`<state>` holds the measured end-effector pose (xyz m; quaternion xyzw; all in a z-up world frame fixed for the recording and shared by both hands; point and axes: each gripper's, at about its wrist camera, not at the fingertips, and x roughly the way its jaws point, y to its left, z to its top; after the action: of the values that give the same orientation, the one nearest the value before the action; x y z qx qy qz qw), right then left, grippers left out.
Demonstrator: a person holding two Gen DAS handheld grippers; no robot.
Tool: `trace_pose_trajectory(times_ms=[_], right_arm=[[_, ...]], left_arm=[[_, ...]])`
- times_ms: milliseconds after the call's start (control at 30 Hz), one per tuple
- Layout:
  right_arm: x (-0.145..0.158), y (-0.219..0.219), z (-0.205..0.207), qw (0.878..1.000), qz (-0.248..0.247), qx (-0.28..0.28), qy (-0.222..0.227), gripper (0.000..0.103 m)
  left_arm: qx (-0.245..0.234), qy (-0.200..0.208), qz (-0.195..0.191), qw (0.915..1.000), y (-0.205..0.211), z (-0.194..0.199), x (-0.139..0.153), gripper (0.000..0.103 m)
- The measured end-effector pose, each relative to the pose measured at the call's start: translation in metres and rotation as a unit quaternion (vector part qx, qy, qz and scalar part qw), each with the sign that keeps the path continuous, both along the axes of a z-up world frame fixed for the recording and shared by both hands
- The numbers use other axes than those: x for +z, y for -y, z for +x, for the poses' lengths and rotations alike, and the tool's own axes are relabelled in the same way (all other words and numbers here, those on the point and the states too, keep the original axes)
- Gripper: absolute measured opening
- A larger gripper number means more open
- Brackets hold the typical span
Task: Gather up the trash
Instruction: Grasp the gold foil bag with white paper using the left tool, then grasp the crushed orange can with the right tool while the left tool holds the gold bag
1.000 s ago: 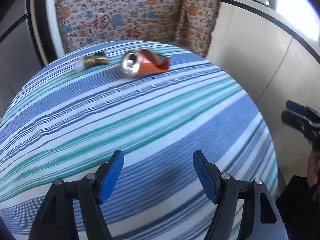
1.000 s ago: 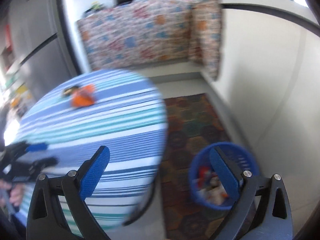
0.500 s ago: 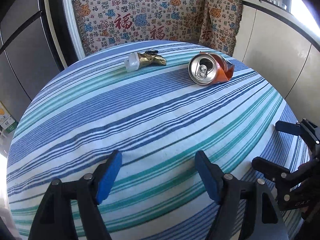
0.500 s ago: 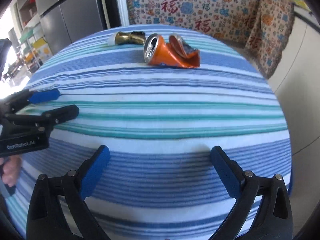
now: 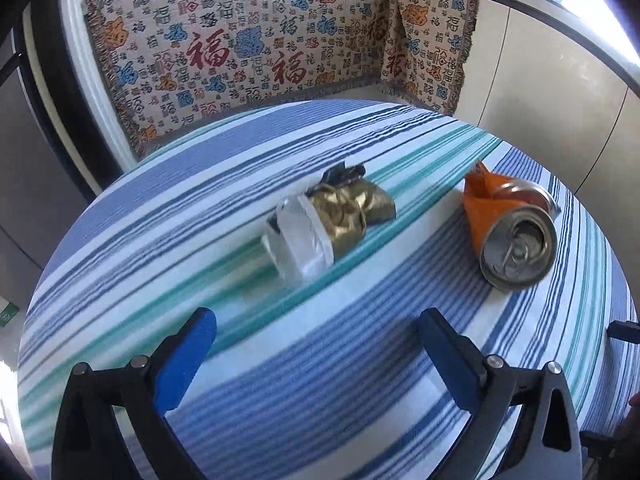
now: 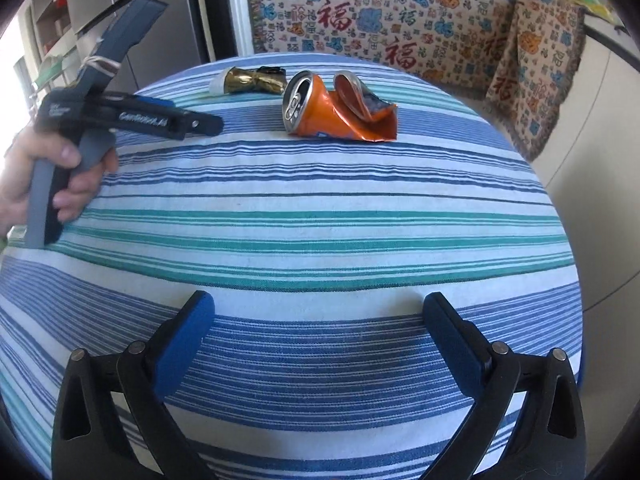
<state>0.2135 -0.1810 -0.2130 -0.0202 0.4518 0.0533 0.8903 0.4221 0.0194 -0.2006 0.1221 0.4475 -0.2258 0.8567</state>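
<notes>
On the round striped tablecloth (image 6: pixel 320 208) a crushed orange can (image 6: pixel 336 106) lies on its side, long axis across my right view, its lid end to the left and torn end to the right; just beyond it to the left a crumpled gold wrapper (image 5: pixel 328 220) lies with its clear plastic end toward my left gripper (image 5: pixel 316 332); half a second ago both sat farther off, so the left gripper has closed in on the wrapper; its jaws are wide apart, holding nothing; my right gripper (image 6: pixel 320 320) hangs spread and empty over the near cloth; a patterned fabric (image 5: pixel 260 48) backs the table; nothing blocks either piece.
</notes>
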Motion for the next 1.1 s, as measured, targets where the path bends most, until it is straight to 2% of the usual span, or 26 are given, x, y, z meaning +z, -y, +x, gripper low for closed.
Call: trace_pose_trajectory(times_ms=[233, 333, 367, 400, 433, 600, 700, 800, 967, 1100], right_arm=[[-0.001, 0.001, -0.001, 1.000, 0.000, 0.000, 0.000, 0.103], [-0.001, 0.001, -0.001, 1.000, 0.000, 0.001, 0.000, 0.103], [-0.001, 0.001, -0.001, 1.000, 0.000, 0.000, 0.000, 0.103], [-0.001, 0.002, -0.001, 1.000, 0.000, 0.001, 0.000, 0.103], [-0.001, 0.002, -0.001, 1.000, 0.000, 0.001, 0.000, 0.103], [-0.001, 0.003, -0.002, 1.000, 0.000, 0.001, 0.000, 0.103], [-0.001, 0.001, 0.000, 1.000, 0.000, 0.001, 0.000, 0.103], [-0.001, 0.001, 0.000, 1.000, 0.001, 0.001, 0.000, 0.103], [-0.001, 0.001, 0.000, 1.000, 0.001, 0.001, 0.000, 0.103], [-0.001, 0.001, -0.001, 1.000, 0.001, 0.001, 0.000, 0.103]], left_arm=[[-0.018, -0.001, -0.004, 0.9998, 0.022, 0.044, -0.001, 0.103], [-0.021, -0.001, -0.017, 0.9996, 0.022, 0.051, 0.000, 0.097], [-0.023, 0.004, -0.021, 0.9995, 0.022, 0.049, 0.002, 0.083], [-0.022, 0.013, -0.024, 0.9994, 0.020, 0.047, 0.005, 0.056], [-0.018, 0.017, -0.027, 0.9993, 0.019, 0.045, 0.008, 0.052], [0.049, 0.012, -0.048, 0.9976, -0.005, 0.025, 0.011, 0.049], [0.100, 0.019, -0.035, 0.9942, -0.024, -0.012, 0.012, 0.049], [0.129, 0.023, -0.015, 0.9913, -0.036, -0.058, 0.013, 0.049], [0.149, 0.022, 0.000, 0.9886, -0.046, -0.128, 0.015, 0.050], [0.148, 0.029, -0.004, 0.9886, -0.046, -0.153, 0.013, 0.056]])
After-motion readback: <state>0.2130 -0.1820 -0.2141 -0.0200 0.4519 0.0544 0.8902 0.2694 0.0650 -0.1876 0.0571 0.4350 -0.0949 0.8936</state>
